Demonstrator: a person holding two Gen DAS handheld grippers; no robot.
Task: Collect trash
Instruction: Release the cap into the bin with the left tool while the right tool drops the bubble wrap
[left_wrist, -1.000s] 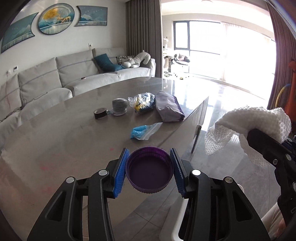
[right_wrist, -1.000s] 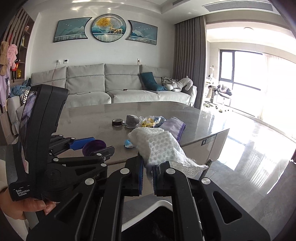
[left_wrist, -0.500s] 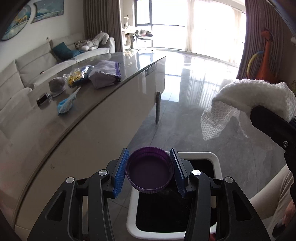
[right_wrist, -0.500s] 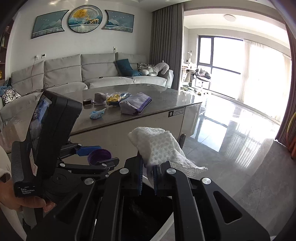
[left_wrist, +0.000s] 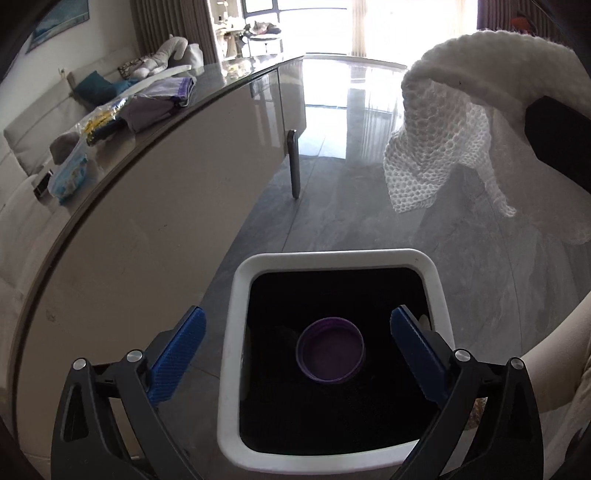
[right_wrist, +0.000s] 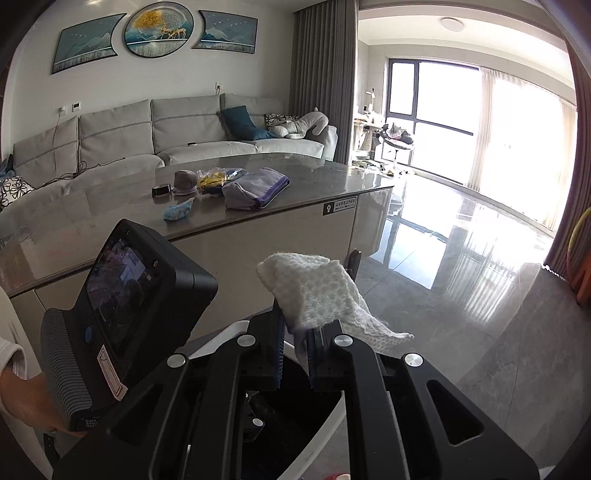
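Jaws of the left gripper (left_wrist: 297, 352) are opening, and the purple cap (left_wrist: 330, 350), pinched a second ago, now sits loose between them over the white bin (left_wrist: 236, 284). The right gripper (right_wrist: 295, 350) stays clamped on white foam netting (right_wrist: 317, 295). Beyond the bin, other clutter lies near the grey table's (right_wrist: 110, 210) far edge, with a sofa (right_wrist: 166, 129) behind.

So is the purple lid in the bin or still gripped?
In the bin: the purple lid lies loose against the black inside, between the opening jaws of the left hand-held gripper.
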